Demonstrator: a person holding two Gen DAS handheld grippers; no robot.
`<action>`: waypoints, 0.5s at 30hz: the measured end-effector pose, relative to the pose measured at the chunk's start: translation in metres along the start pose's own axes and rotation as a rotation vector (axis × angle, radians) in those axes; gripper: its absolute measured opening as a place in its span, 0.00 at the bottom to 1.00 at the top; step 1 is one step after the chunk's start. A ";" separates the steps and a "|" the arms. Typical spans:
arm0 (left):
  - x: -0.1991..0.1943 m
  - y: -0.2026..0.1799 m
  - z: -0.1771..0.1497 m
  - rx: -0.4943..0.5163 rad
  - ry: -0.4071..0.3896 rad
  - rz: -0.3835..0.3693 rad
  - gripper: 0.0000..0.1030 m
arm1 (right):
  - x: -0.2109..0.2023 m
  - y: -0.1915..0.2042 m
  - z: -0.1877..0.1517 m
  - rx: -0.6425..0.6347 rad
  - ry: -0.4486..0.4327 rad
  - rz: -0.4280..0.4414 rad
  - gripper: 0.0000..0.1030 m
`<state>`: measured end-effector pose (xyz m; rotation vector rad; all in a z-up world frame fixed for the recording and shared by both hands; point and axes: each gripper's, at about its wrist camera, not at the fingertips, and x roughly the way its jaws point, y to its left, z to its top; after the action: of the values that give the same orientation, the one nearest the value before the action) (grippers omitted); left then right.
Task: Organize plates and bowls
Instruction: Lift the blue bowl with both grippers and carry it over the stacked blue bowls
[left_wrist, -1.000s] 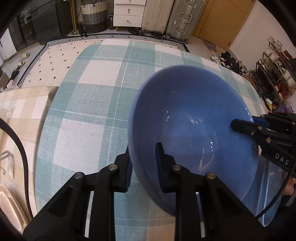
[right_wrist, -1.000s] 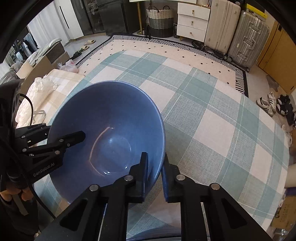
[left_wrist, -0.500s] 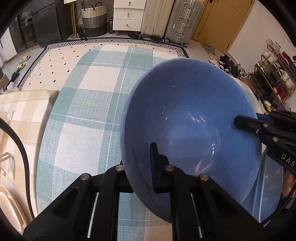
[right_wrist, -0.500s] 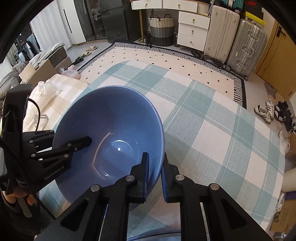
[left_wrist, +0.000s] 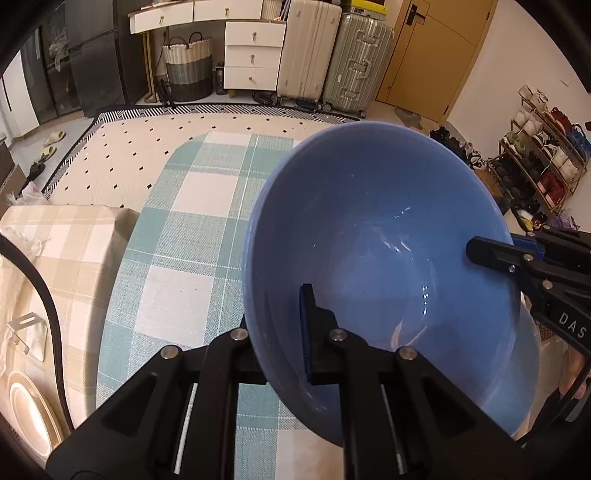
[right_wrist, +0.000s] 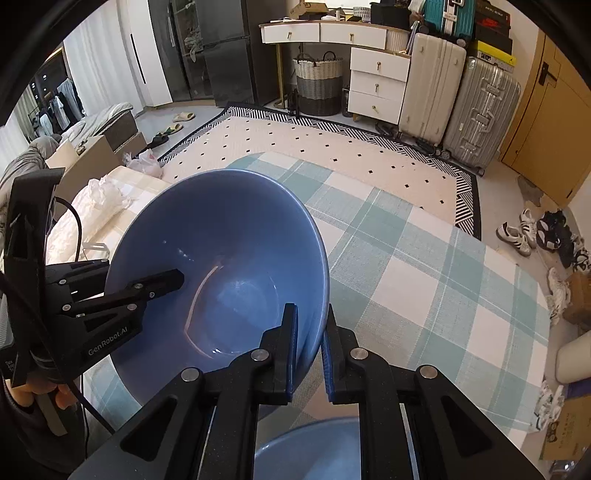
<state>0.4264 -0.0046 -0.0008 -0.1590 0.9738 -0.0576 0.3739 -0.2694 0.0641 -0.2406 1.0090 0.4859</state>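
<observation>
The large blue bowl (left_wrist: 388, 236) is in the air over the bench (left_wrist: 192, 221) with its checked cloth, tilted, gripped on opposite sides of its rim. The left gripper (left_wrist: 280, 332) pinches the rim, one finger inside the bowl and one outside; the right gripper (right_wrist: 308, 347) is clamped on the other side likewise. A second blue bowl (right_wrist: 310, 450) sits below at the bench's near edge. Cream plates (left_wrist: 33, 417) lie stacked at the left
</observation>
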 end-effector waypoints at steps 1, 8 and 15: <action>-0.005 -0.003 -0.001 0.002 -0.005 0.002 0.08 | -0.004 0.001 -0.001 0.002 -0.006 0.000 0.12; -0.034 -0.017 -0.007 0.027 -0.026 0.008 0.08 | -0.039 0.008 -0.011 0.009 -0.037 -0.004 0.12; -0.061 -0.040 -0.015 0.067 -0.045 0.010 0.08 | -0.067 0.008 -0.024 0.022 -0.069 -0.018 0.12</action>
<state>0.3809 -0.0380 0.0473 -0.0934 0.9270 -0.0768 0.3226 -0.2912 0.1086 -0.2120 0.9438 0.4642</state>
